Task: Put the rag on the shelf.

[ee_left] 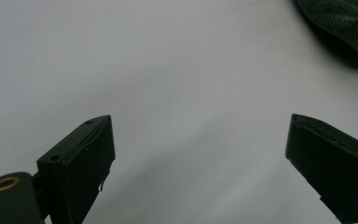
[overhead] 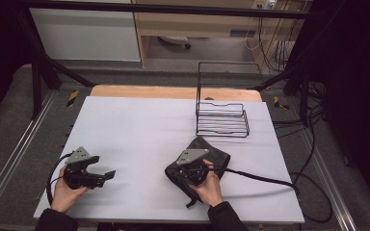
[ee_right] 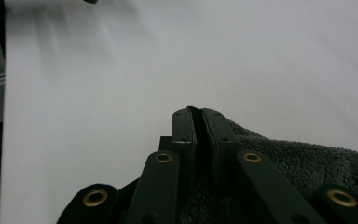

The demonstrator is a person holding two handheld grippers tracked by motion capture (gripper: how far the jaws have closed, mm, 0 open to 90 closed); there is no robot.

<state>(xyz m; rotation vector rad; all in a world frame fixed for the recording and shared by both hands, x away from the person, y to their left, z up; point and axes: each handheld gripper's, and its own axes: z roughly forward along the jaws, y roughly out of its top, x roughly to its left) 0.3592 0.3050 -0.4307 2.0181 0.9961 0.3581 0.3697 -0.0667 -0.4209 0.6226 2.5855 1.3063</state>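
Observation:
A dark grey fleecy cloth (overhead: 217, 159) lies crumpled on the white table sheet (overhead: 139, 130), right of centre near the front. My right gripper (overhead: 173, 174) rests on its left part, pointing left. In the right gripper view its jaws (ee_right: 199, 112) are pressed together with the cloth (ee_right: 307, 158) bunched under and between them. My left gripper (overhead: 107, 176) sits low at the front left, pointing right toward the cloth. Its jaws (ee_left: 200, 126) stand wide apart over bare sheet, and a corner of the cloth (ee_left: 340, 18) shows far off at the upper right.
A black wire rack (overhead: 221, 120) stands at the back right of the sheet, beyond the cloth. The right gripper's cable (overhead: 265, 179) trails right across the sheet and off the table edge. Wooden tabletop (overhead: 173, 91) shows along the back.

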